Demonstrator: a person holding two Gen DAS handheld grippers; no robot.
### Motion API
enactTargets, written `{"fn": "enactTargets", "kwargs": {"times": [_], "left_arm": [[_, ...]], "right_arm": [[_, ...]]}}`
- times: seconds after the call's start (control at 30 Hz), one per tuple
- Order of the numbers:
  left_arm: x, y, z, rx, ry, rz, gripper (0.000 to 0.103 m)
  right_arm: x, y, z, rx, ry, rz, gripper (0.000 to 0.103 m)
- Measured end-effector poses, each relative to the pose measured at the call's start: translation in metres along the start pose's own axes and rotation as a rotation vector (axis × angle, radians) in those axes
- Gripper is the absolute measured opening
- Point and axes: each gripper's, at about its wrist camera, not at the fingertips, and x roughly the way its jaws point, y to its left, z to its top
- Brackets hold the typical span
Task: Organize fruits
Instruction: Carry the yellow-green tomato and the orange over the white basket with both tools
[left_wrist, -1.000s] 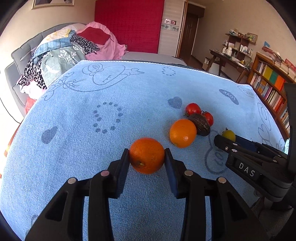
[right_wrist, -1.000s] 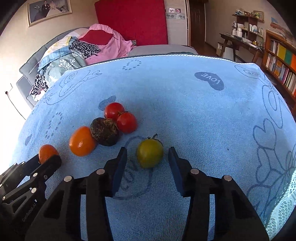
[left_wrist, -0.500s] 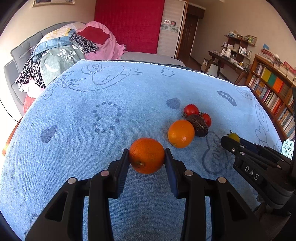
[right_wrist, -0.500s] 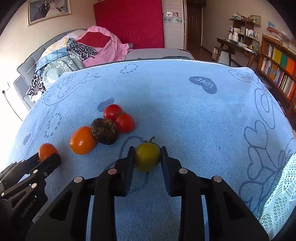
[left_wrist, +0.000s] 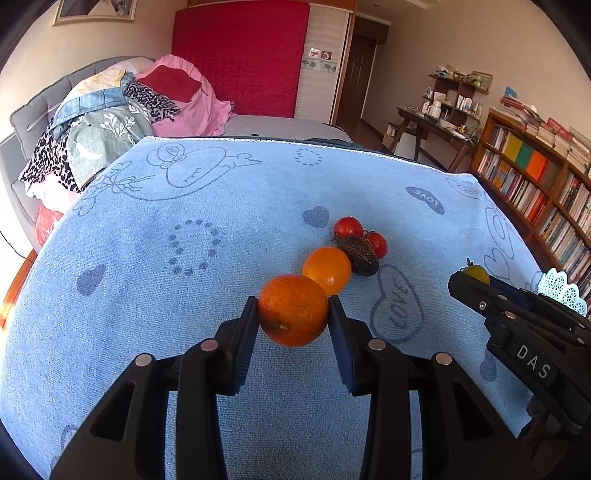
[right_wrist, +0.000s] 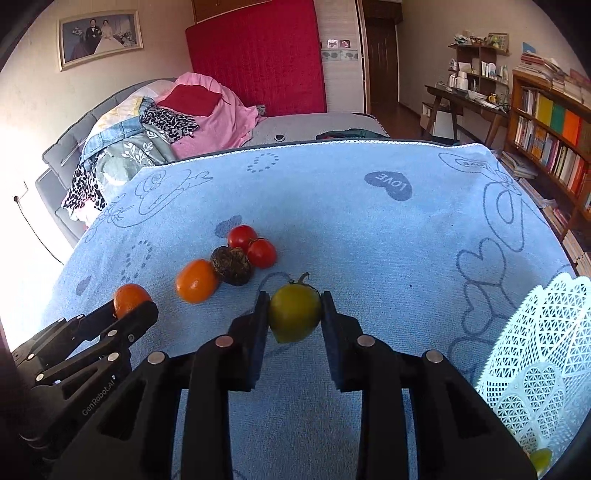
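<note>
My left gripper (left_wrist: 293, 314) is shut on an orange (left_wrist: 293, 309) and holds it above the blue towel (left_wrist: 184, 280). My right gripper (right_wrist: 294, 312) is shut on a yellow-green tomato (right_wrist: 294, 312), lifted off the towel. On the towel lie a second orange (left_wrist: 327, 269), a dark wrinkled fruit (left_wrist: 360, 255) and two red tomatoes (left_wrist: 348, 228). They also show in the right wrist view: orange (right_wrist: 196, 280), dark fruit (right_wrist: 232, 266), red tomatoes (right_wrist: 251, 244). A white lattice basket (right_wrist: 535, 354) stands at the right.
The towel covers a table whose far edge (right_wrist: 332, 144) faces a bed piled with clothes (right_wrist: 155, 129). A bookshelf (left_wrist: 535, 192) and a desk (left_wrist: 436, 125) stand to the right. A small green fruit (right_wrist: 540, 458) lies in the basket.
My right gripper closed on the yellow-green tomato and lifted it. My left gripper rose with the orange and moved toward the second orange. The basket has come into the right wrist view.
</note>
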Motion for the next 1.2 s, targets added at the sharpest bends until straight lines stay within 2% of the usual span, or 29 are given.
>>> {"fn": "enactTargets", "kwargs": {"times": [0.8,1.2], "left_arm": [[-0.024,-0.033,-0.007,0.093,-0.057,-0.076,0.038],[-0.042,-0.062,-0.021,0.157,-0.057,-0.103,0.038]], "right_arm": [[-0.092,-0.046,-0.021,0.087,-0.084,-0.059,0.029],[-0.134,-0.113,-0.054,0.186,-0.097,-0.143,0.029]]}}
